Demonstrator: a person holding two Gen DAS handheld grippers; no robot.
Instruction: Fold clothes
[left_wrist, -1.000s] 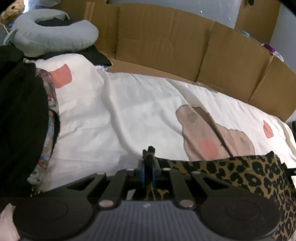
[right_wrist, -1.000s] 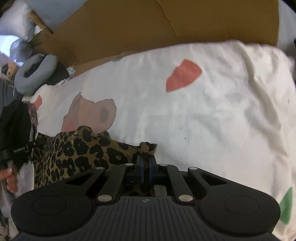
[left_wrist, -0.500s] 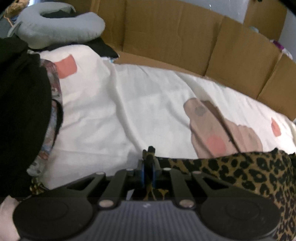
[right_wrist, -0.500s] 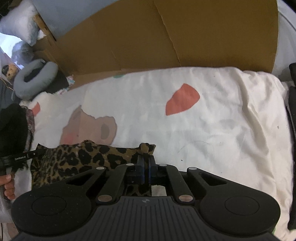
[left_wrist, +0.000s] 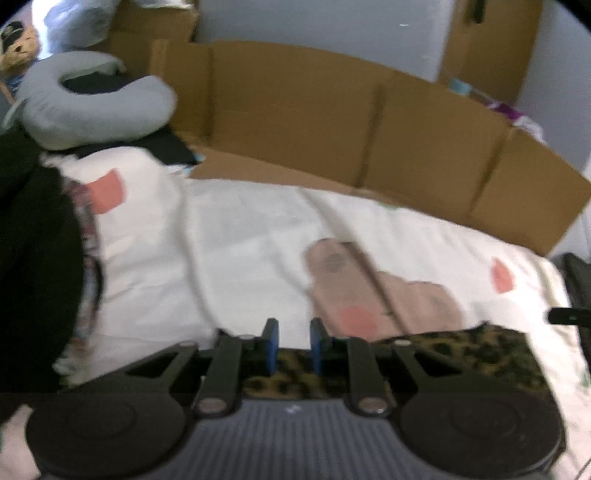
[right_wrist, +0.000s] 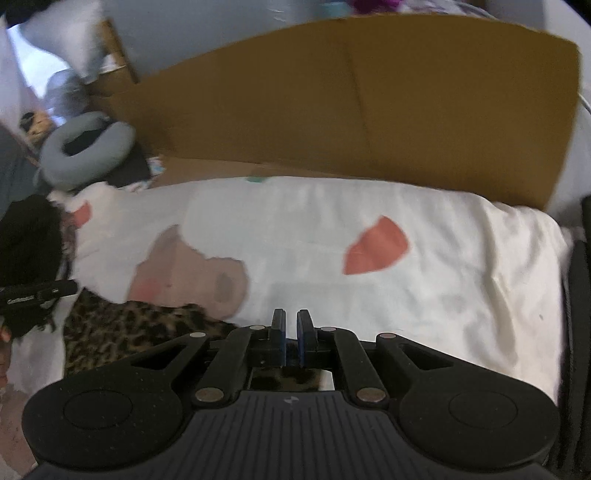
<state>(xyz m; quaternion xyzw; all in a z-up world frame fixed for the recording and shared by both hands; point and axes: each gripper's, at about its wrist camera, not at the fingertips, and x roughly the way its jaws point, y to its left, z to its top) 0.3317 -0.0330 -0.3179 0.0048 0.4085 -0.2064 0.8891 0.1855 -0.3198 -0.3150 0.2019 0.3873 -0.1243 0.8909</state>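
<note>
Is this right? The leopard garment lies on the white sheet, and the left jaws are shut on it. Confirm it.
Not quite. The left wrist view shows the left gripper with its jaws apart and nothing clamped between them. The leopard garment does lie on the white sheet.

A white bed sheet (left_wrist: 240, 258) covers the bed. It has pink patches and a big tan shape printed on it. One pink patch (right_wrist: 376, 251) sits near the middle of the sheet in the right view. Behind the bed stands a long wall of brown cardboard (left_wrist: 332, 118), bent in a few places. A gray neck pillow (left_wrist: 85, 103) shaped like a horseshoe lies at the far left corner, on top of something black. A dark pile of black cloth (left_wrist: 33, 258) lies along the left side of the sheet. A small stuffed toy (left_wrist: 14, 44) sits in the top left corner, too blurry to tell more.
</note>
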